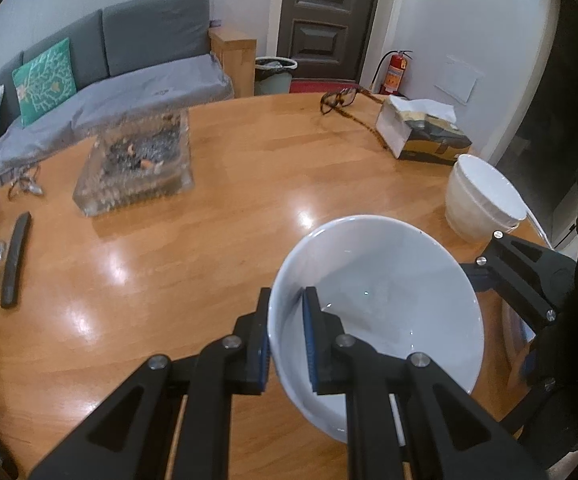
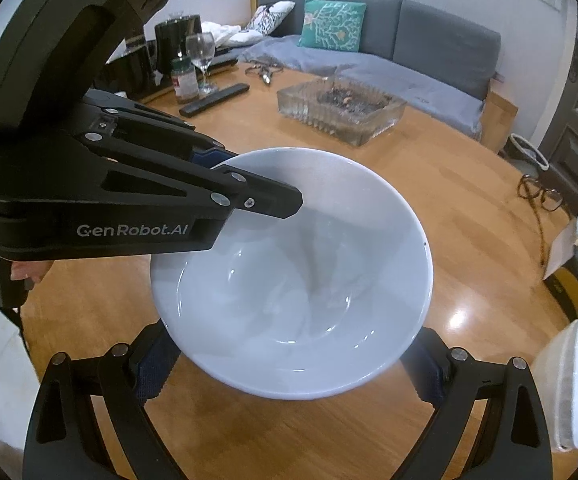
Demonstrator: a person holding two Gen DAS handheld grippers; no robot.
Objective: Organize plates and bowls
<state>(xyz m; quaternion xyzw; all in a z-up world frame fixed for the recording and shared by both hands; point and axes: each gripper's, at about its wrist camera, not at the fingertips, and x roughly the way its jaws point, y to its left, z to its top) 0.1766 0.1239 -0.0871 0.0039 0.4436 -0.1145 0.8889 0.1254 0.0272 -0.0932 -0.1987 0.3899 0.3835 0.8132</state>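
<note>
Left wrist view
- left hand-held gripper (image 1: 287,340): pinching the near-left rim of the white bowl (image 1: 385,300), one pad outside the wall, one inside.
- bowl's place: at 5 o'clock, tilted, apparently lifted off the table (image 1: 209,208).
- right hand-held gripper (image 1: 501,280): entering from 3 o'clock, reaching to the bowl's far-right side; contact hidden behind the rim.
- stacked white bowls (image 1: 481,200): at 2 o'clock on the table, just beyond the held bowl.
- other items: glass ashtray (image 1: 137,168) at 10 o'clock, tissue box (image 1: 421,132) and glasses (image 1: 339,100) at 1 o'clock, remote (image 1: 15,260) at 9 o'clock.

Right wrist view
- bowl (image 2: 289,280): filling the middle, mouth up, above the table (image 2: 469,208).
- right hand-held gripper (image 2: 289,372): fingers spread wide at 6 o'clock, flanking the bowl's lower wall; pad contact not clear enough to tell.
- left hand-held gripper (image 2: 257,196): coming in from 9 o'clock, clamped on the rim.
- stacked bowls (image 2: 569,380): at 4 o'clock, edge of view.

Step in hand: judged as carrying one bowl, supported from both sides.
Next move calls for: probably travel toward the stack, levelling the bowl, centring it over the top bowl before letting go.
</note>
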